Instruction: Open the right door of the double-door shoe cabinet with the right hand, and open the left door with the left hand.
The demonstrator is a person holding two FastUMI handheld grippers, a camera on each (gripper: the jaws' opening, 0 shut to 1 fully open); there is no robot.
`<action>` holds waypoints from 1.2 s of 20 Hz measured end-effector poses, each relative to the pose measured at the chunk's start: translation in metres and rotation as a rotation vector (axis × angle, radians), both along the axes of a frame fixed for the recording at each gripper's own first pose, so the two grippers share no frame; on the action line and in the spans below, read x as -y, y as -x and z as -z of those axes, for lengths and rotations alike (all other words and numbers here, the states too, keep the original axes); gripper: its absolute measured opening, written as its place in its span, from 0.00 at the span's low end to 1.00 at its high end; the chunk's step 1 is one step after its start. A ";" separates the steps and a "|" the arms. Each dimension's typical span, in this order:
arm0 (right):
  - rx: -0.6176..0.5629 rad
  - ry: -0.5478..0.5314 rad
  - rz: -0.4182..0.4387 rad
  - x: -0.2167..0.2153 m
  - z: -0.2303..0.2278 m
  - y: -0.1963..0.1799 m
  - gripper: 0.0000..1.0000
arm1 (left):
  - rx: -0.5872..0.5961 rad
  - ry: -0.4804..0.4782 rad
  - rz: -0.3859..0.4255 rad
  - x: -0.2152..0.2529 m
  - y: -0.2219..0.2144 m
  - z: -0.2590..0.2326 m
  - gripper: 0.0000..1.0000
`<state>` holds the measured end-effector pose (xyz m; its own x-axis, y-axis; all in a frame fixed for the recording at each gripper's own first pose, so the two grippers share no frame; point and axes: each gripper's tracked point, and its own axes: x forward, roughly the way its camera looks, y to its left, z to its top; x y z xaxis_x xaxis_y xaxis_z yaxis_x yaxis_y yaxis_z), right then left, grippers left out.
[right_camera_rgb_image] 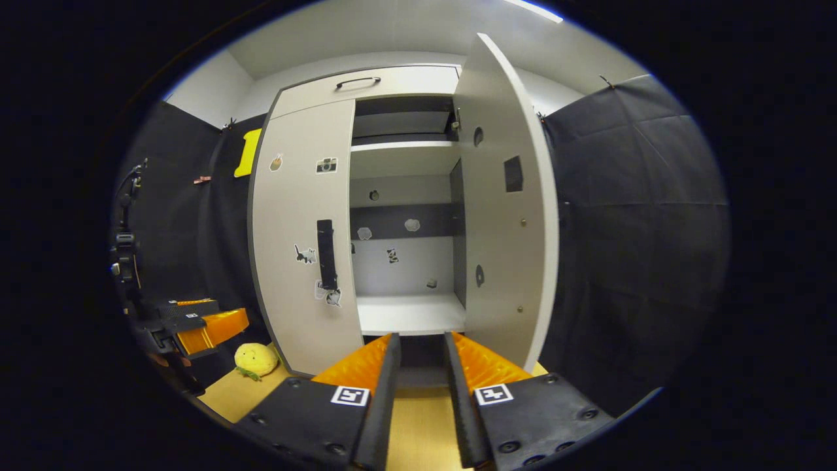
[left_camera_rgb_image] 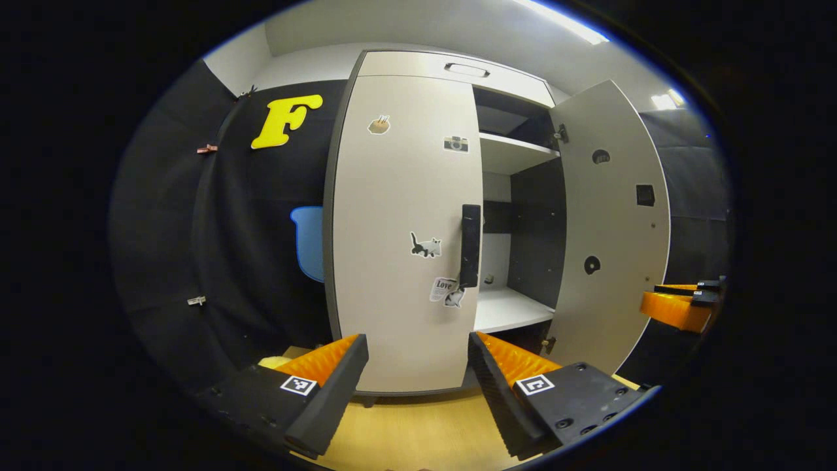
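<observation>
The pale shoe cabinet stands ahead. Its left door (left_camera_rgb_image: 399, 229) is closed, with stickers on it and a black vertical handle (left_camera_rgb_image: 469, 245) at its right edge. The right door (left_camera_rgb_image: 611, 222) is swung wide open, showing white shelves (left_camera_rgb_image: 513, 307) inside. My left gripper (left_camera_rgb_image: 418, 356) is open, low in front of the left door and short of the handle, touching nothing. In the right gripper view the left door (right_camera_rgb_image: 301, 235) is closed and the right door (right_camera_rgb_image: 507, 216) stands open edge-on. My right gripper (right_camera_rgb_image: 422, 340) is open with a narrow gap and holds nothing, apart from that door.
A drawer with a handle (left_camera_rgb_image: 467, 69) tops the cabinet. A yellow plush toy (right_camera_rgb_image: 256, 360) lies on the wooden floor (right_camera_rgb_image: 418, 418) left of the cabinet. The left gripper (right_camera_rgb_image: 219, 317) shows far left there; the right gripper (left_camera_rgb_image: 660, 296) shows at the far right. Black cloth walls flank both sides.
</observation>
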<state>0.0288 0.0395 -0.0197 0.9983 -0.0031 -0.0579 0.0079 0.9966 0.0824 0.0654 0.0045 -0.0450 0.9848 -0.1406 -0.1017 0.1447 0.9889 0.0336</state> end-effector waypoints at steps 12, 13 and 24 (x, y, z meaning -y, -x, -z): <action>-0.002 0.010 -0.007 -0.022 0.025 -0.018 0.98 | 0.040 -0.010 0.089 0.050 -0.108 -0.036 0.95; -0.013 0.025 -0.019 -0.022 0.030 -0.018 0.98 | 0.040 -0.004 0.093 0.059 -0.119 -0.039 0.95; -0.042 -0.003 -0.097 -0.003 0.045 -0.023 0.96 | 0.008 -0.043 0.030 0.109 -0.194 -0.040 0.74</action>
<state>0.0516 0.0427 -0.0647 0.9906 0.0937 -0.0995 -0.0851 0.9925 0.0875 0.2592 -0.1046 -0.0051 0.9810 -0.1656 -0.1007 0.1737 0.9817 0.0774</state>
